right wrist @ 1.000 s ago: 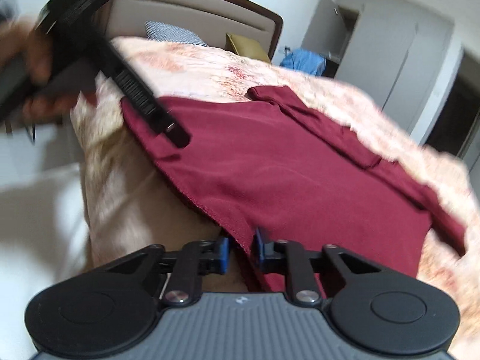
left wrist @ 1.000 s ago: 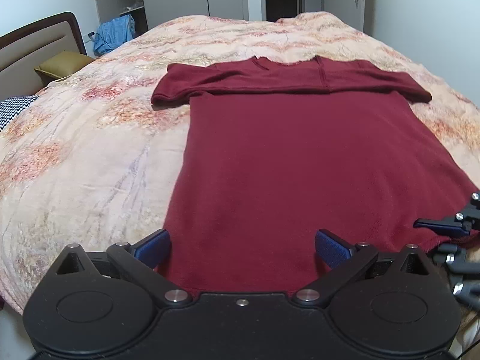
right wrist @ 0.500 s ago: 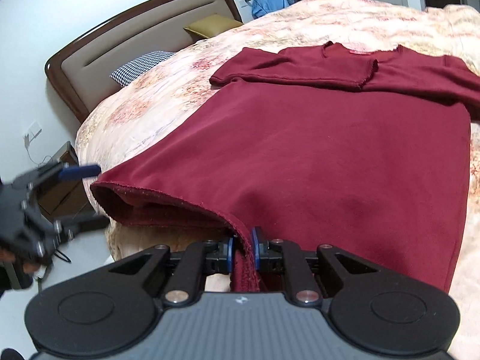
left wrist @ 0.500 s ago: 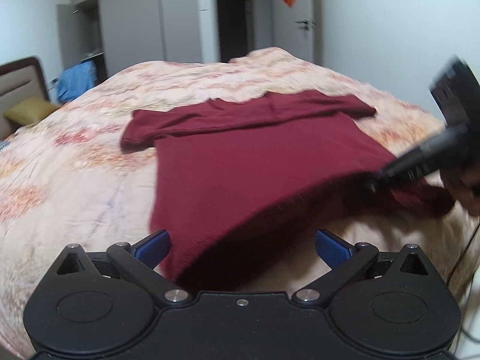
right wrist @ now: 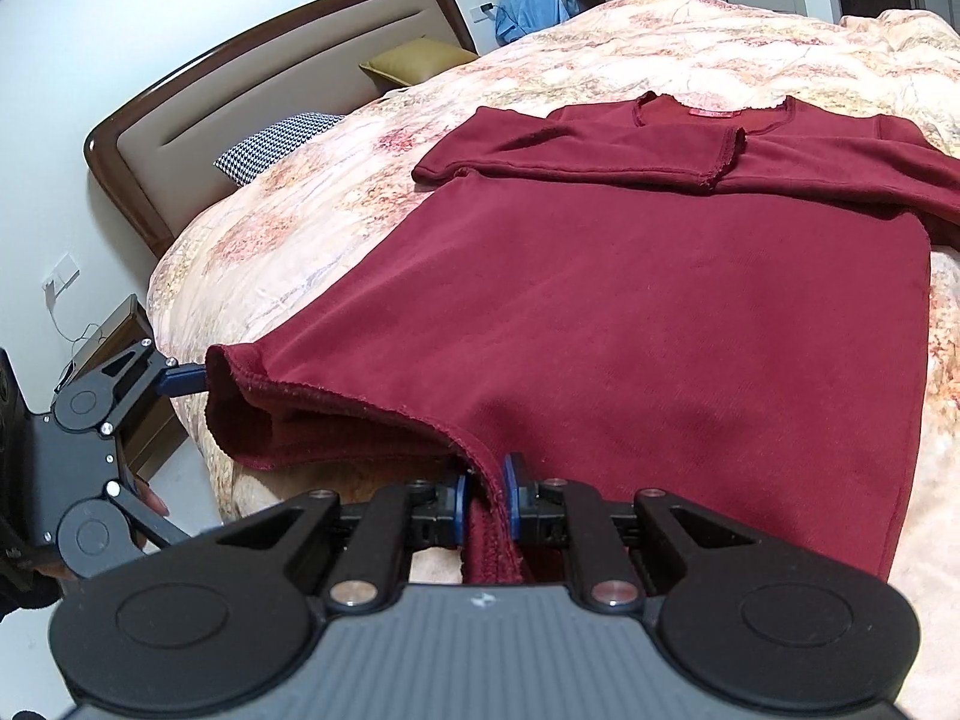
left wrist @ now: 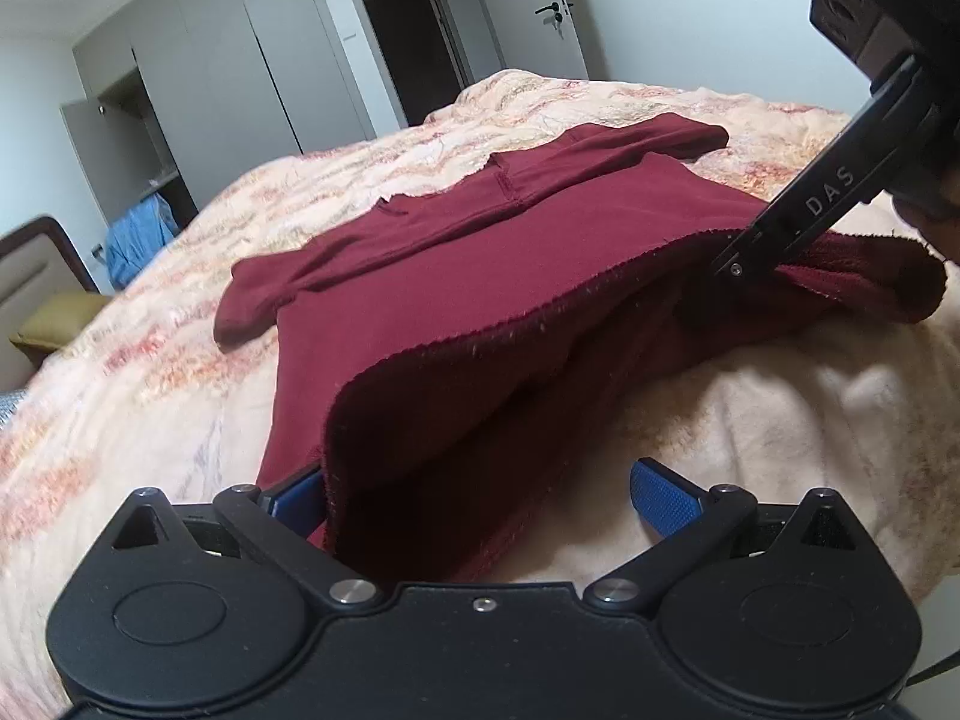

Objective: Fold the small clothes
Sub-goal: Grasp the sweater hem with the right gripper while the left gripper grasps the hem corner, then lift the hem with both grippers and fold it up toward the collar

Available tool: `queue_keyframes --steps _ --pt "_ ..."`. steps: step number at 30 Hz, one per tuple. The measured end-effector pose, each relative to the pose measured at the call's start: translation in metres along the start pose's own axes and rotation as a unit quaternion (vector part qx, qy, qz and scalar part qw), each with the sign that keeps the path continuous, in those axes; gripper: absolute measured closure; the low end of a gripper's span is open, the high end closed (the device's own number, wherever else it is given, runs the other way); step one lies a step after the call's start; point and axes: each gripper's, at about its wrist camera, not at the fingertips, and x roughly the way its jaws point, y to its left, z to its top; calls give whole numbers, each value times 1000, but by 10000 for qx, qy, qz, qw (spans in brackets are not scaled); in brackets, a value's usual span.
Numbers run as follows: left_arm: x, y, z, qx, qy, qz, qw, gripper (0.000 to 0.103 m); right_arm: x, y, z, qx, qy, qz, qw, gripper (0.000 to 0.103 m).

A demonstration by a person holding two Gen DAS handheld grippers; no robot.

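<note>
The dark red shirt [right wrist: 660, 300] is lying on the floral bedspread [right wrist: 600, 42], sleeves folded across the chest, its hem raised at the bed's near edge. The right gripper [right wrist: 483, 501] is pinching one hem corner tightly. The left gripper [left wrist: 477, 489] is standing wide open, the other hem corner draping against only its left pad. The person should probably close it before lifting, then carry both corners evenly toward the collar. The lower fabric layer and the shirt's underside are staying hidden in shadow.
</note>
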Motion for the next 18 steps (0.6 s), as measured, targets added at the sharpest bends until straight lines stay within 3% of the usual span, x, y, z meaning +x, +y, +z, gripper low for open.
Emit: queue_keyframes --steps 3,11,18 --pt "3 -1 3 37 -88 270 9996 1 -1 4 -1 -89 -3 -65 9999 88" --pt "7 1 1 329 -125 524 9980 1 -6 19 -4 -457 -26 -295 9985 86" --pt "0 19 -14 49 -64 328 9994 19 -10 19 -15 -382 -181 -382 9984 81"
